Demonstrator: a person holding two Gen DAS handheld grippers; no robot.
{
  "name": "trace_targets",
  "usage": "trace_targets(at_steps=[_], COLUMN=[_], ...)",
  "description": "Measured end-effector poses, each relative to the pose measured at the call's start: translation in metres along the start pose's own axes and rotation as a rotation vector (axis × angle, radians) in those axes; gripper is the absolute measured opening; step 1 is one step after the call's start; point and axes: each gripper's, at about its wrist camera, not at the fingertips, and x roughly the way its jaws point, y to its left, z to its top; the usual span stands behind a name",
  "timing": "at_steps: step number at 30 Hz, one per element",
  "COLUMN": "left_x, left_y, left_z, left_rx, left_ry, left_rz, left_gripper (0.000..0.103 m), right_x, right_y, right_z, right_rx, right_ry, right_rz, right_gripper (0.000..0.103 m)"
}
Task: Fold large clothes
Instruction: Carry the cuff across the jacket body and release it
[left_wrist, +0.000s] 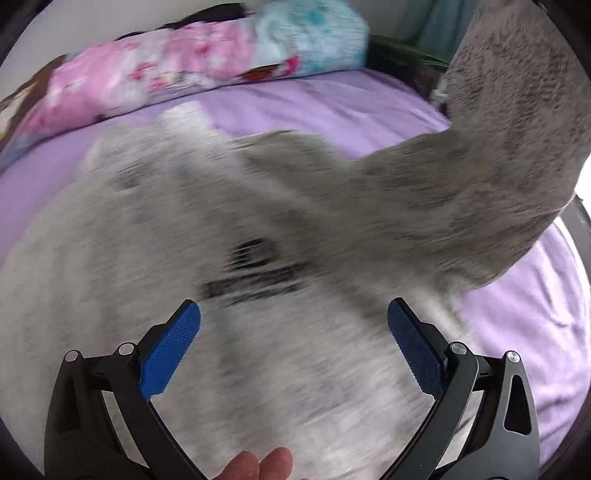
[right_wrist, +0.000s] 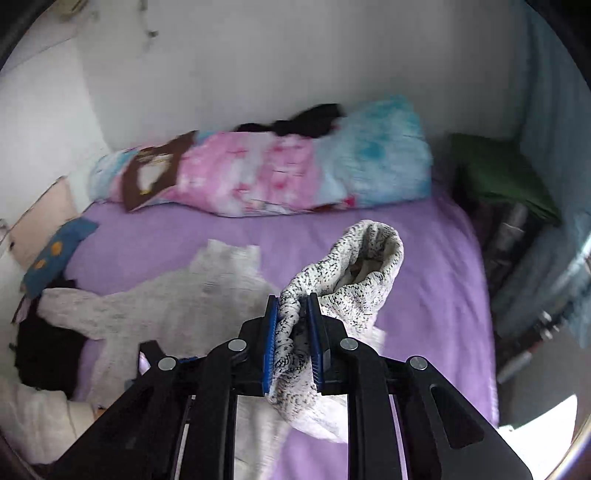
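Left wrist view: motion blur smears the grey sweater (left_wrist: 229, 229) on the purple bedsheet (left_wrist: 332, 107); its chest print is unreadable. The left gripper (left_wrist: 293, 317) gapes empty above it, a sleeve rising at 2 o'clock.

Right wrist view: the right gripper (right_wrist: 293, 325) is clamped on the sleeve cuff (right_wrist: 354, 266); bare sheet lies at 3 o'clock.

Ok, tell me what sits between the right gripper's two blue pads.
A bunched sleeve of the grey sweater, clamped in the right gripper, as the right wrist view shows.

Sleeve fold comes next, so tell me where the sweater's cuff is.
Right wrist view, centre: the cuff is lifted above the purple sheet, clamped by the right gripper.
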Motion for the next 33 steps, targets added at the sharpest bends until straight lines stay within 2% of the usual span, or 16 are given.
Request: trace_targets(at_steps=[2,4,7,8,9,10,13,15,18,22,25,27,28,29,30,33], left_x=[-0.004,-0.008,-0.019,-0.026,-0.034,-0.039,-0.046,-0.043,-0.027,-0.017,-0.021,-0.022,-0.019,-0.015,-0.012,-0.005], left_y=[0.028,0.05,0.081,0.09,0.107,0.12,0.16,0.181,0.204,0.201,0.201,0.199,0.192,0.187,0.181,0.162], left_z=[-0.01,-0.017,-0.024,-0.027,-0.028,-0.032,-0.046,-0.064,-0.084,-0.094,-0.084,-0.066,-0.057,-0.047,-0.039,-0.023], left_rx=[-0.029,-0.054,-0.071,-0.099,-0.147,-0.181,-0.258,-0.313,-0.368,-0.335,-0.392,-0.426,-0.425,-0.42,-0.413,-0.37], left_ry=[0.021,0.034,0.041,0.029,0.019,0.015,0.028,0.061,0.123,0.132,0.075,0.021,0.006,-0.006,-0.013,-0.017], left_rz=[0.053,0.081,0.113,0.113,0.121,0.137,0.197,0.222,0.227,0.22,0.125,-0.002,-0.045,-0.092,-0.142,-0.268], left_gripper=[0.097,0.097,0.097,0.097,0.097,0.097,0.097,0.097,0.097,0.097,0.097,0.097,0.097,0.097,0.097,0.097], right_x=[0.015,0.033,0.062,0.07,0.078,0.089,0.119,0.153,0.187,0.211,0.21,0.201,0.198,0.193,0.188,0.173], right_y=[0.035,0.071,0.118,0.13,0.142,0.157,0.193,0.205,0.2,0.172,0.156,0.139,0.131,0.119,0.109,0.078], right_z=[0.008,0.015,0.021,0.02,0.021,0.021,0.018,0.002,-0.025,-0.062,-0.073,-0.075,-0.077,-0.079,-0.08,-0.085], right_rx=[-0.036,-0.048,-0.081,-0.087,-0.09,-0.095,-0.151,-0.132,-0.105,-0.084,-0.096,-0.106,-0.108,-0.096,-0.082,-0.066], right_ry=[0.002,0.006,0.029,0.038,0.046,0.054,0.087,0.15,0.216,0.306,0.326,0.327,0.328,0.33,0.328,0.337], right_rz=[0.052,0.126,0.19,0.211,0.235,0.255,0.237,0.23,0.181,0.088,0.048,0.015,-0.003,-0.018,-0.023,-0.075], right_gripper=[0.015,0.014,0.012,0.009,0.0,0.0,0.0,0.001,0.001,0.001,0.004,0.007,0.026,0.051,0.054,0.054])
